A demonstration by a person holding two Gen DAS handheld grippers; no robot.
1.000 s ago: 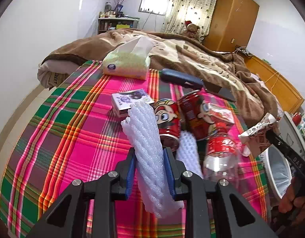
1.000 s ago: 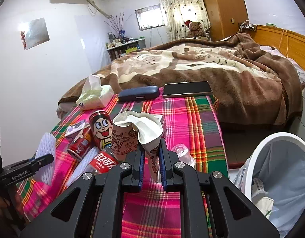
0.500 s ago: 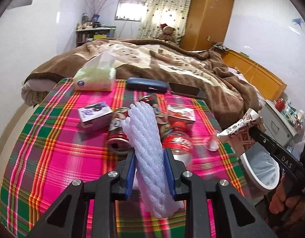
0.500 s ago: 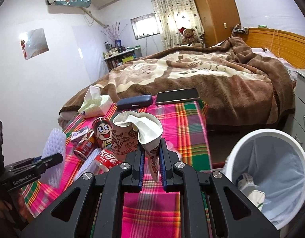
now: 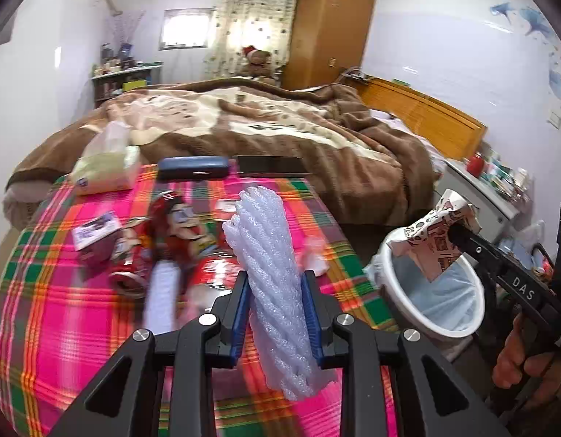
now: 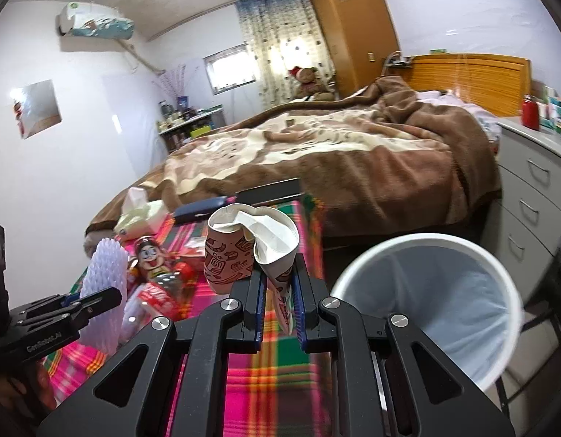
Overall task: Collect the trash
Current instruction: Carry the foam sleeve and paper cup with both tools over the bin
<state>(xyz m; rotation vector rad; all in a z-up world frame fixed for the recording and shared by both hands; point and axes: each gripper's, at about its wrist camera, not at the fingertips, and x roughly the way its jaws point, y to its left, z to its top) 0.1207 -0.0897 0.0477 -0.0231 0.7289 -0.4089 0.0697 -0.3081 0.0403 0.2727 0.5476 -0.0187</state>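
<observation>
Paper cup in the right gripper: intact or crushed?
Crushed. The paper cup has its rim folded inward and its wall pinched flat between the shut right gripper.

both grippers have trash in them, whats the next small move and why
Probably carry the right gripper a little further right until the crumpled paper cup hangs over the open bin, then let go. Its jaws are shut on the cup, which the left wrist view shows only at the bin's near rim. The left gripper, shut on the foam net sleeve, looks farther off.
</observation>
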